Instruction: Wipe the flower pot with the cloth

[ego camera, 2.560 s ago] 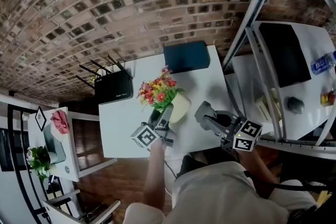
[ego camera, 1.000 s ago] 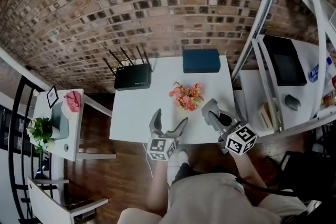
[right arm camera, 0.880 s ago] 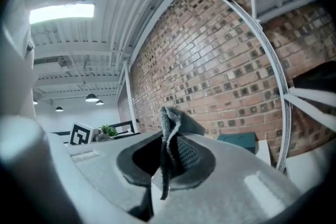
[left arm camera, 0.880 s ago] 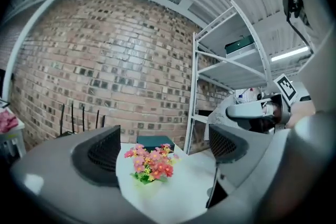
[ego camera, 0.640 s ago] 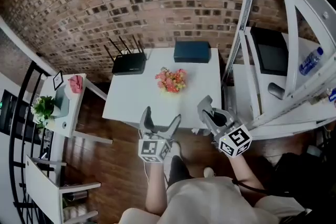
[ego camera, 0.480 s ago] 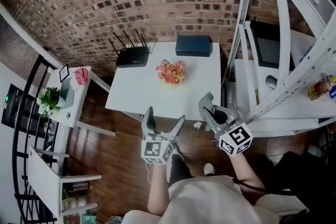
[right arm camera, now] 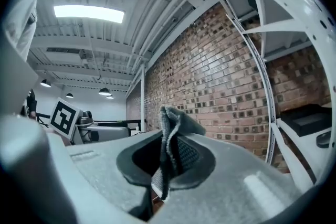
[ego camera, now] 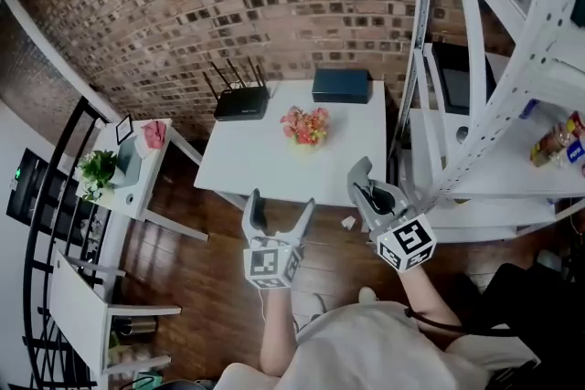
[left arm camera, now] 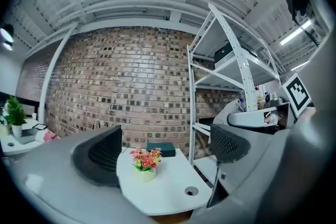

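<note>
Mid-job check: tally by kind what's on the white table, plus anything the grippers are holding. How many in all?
flower pot: 1
router: 1
dark box: 1
cloth: 1, pinched in the right gripper
Total: 4

Standing upright near the middle of the white table (ego camera: 265, 171): pale flower pot (left arm camera: 145, 172) carrying pink, red and yellow blooms. Hanging crumpled before that table, pinched in the right gripper (right arm camera: 167, 165): grey cloth (right arm camera: 176, 124).
</note>
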Available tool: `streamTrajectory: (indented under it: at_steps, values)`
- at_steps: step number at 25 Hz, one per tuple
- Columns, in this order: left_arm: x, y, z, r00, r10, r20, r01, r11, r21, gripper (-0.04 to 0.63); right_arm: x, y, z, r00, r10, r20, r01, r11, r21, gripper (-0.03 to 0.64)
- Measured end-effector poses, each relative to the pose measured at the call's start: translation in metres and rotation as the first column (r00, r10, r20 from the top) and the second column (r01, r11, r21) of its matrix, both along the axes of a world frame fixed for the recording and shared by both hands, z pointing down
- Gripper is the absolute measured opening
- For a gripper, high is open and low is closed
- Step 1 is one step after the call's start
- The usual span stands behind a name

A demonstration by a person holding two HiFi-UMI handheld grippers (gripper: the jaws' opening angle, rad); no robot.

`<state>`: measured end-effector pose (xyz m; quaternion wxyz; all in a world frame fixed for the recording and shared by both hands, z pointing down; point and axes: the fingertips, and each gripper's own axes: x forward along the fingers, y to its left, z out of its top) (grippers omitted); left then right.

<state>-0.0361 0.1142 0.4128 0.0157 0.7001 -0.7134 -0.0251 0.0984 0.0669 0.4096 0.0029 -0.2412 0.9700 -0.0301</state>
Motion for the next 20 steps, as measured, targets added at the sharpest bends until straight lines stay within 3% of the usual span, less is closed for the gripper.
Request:
streamTrajectory:
  at_steps: [10, 20]
  values:
    - [-0.009, 0.015, -0.005, 0.998, 0.059, 0.002, -0.059, 0.998, -0.002, 0.548, -0.013, 0.024, -0.009, 0.999, 0.052, 0.001, -0.052, 0.998, 0.02, 0.003]
    - [-0.016, 0.027, -0.012, 0.998, 0.053, 0.028, -0.054, 0.998, 0.015, 0.537, -0.016, 0.039, -0.007, 0.997, 0.082, -0.015, -0.082, 0.996, 0.023, 0.003]
